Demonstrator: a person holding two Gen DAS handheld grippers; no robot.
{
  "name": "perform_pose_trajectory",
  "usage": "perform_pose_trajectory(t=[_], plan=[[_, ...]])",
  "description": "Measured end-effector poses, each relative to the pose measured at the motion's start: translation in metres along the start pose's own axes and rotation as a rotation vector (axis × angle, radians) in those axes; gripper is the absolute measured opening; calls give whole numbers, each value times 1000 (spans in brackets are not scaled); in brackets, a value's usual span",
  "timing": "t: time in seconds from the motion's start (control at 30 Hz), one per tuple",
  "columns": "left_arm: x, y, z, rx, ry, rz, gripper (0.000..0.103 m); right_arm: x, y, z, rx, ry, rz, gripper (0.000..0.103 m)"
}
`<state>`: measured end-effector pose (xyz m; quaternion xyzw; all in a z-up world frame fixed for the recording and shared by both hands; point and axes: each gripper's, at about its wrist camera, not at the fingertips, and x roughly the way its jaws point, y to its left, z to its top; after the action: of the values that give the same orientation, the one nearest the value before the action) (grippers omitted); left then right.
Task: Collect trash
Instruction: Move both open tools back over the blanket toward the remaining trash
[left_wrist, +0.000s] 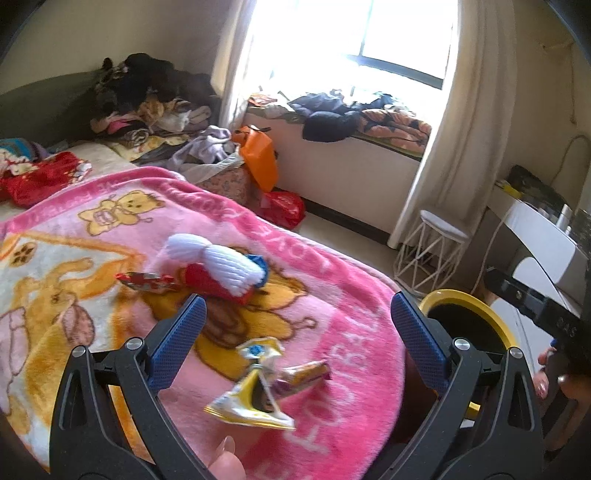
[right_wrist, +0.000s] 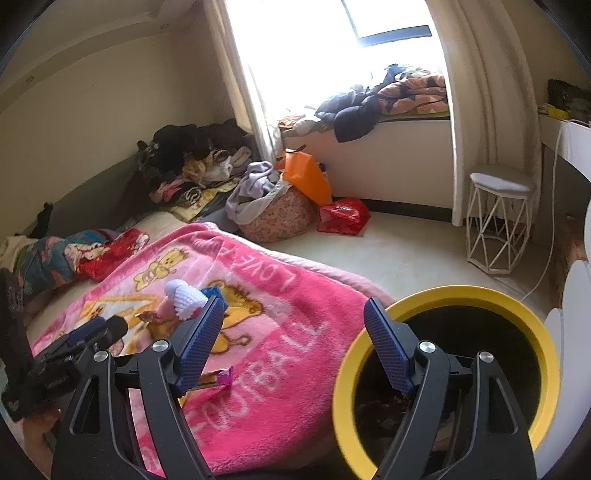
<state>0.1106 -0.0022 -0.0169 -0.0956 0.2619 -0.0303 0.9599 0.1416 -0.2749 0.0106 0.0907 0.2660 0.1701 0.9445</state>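
A crumpled yellow wrapper lies on the pink blanket, with a purple-and-yellow wrapper beside it. My left gripper is open just above them, and its pads touch neither. Farther back lie a red wrapper and a white-and-red knitted toy. The yellow-rimmed bin stands by the bed's edge. My right gripper is open and empty, its right finger over the bin's mouth. The purple wrapper's end shows beside its left finger. The bin also shows on the right of the left wrist view.
Beyond the bed stand a flowered laundry basket, an orange bag and a red bag. A white wire stool stands by the curtain. Clothes cover the window seat and the bed's head.
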Motion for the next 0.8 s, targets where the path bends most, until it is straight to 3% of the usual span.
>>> perform_pose_trajectory(t=[0.6, 0.8], plan=[[23, 68, 5, -59, 22, 98, 92, 60, 72, -32, -179, 160, 83, 76], [39, 80, 11, -78, 41, 94, 92, 86, 85, -46, -154, 256, 95, 76]])
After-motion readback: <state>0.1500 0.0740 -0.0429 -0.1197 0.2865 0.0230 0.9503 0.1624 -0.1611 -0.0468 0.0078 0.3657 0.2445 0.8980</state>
